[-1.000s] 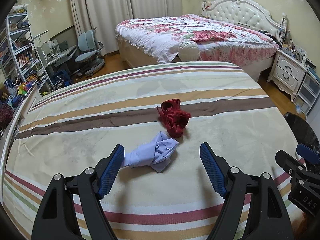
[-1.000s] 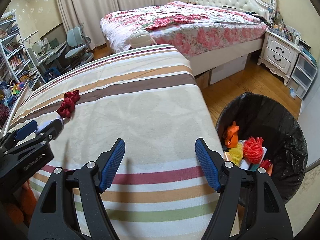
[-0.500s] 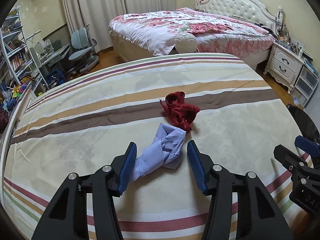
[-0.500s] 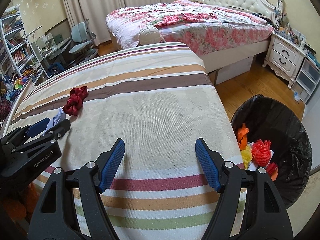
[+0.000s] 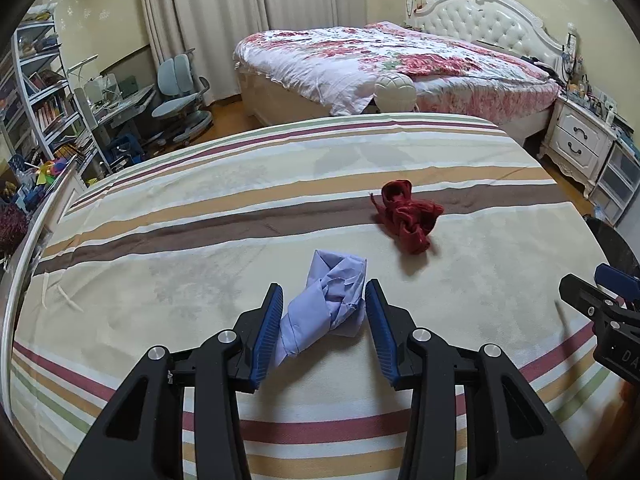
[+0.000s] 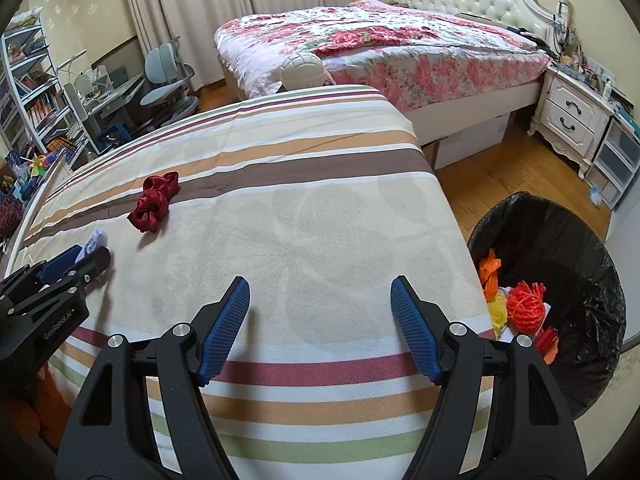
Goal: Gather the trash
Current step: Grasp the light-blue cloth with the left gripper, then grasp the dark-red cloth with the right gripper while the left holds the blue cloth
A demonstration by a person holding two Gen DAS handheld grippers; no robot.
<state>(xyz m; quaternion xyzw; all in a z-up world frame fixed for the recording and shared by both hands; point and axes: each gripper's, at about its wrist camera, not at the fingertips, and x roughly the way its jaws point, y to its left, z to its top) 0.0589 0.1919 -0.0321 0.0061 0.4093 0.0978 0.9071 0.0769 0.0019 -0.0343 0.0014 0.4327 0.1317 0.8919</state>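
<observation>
- Since the earlier frames the left tool [image 5: 323, 320] has narrowed its fingers around the lilac paper wad [image 5: 328, 306] and now brackets it closely: the left pad looks to be touching the wad's twisted tail, the right pad sits just beside its bulkier end. I judge it closing, not yet pinching firmly.
- The right tool [image 6: 320, 328] has barely moved; it hangs with fingers spread wide and nothing between them, above the striped tabletop [image 6: 304, 216] near its edge.
- The wad lies on the tabletop close to the front edge. The red ribbon scrap [image 5: 410, 218] rests apart from it, farther back and to the right.
- The trash bin [image 6: 568, 240], lined in black, stands on the floor beside the tabletop's right side and already holds orange, yellow and red scraps.
- Risk: the wad is long and twisted, so a pinch on the thin tail alone could let the bulky end droop or unroll and slip free on the way.
- Risk: the pads sit low on soft cloth; closing there could catch a fold of the cover and drag it, shifting the ribbon.
- Risk: the bin is on the far side from the left tool, so the carry passes near the right tool; a brush there could knock the wad loose short of the bin.
</observation>
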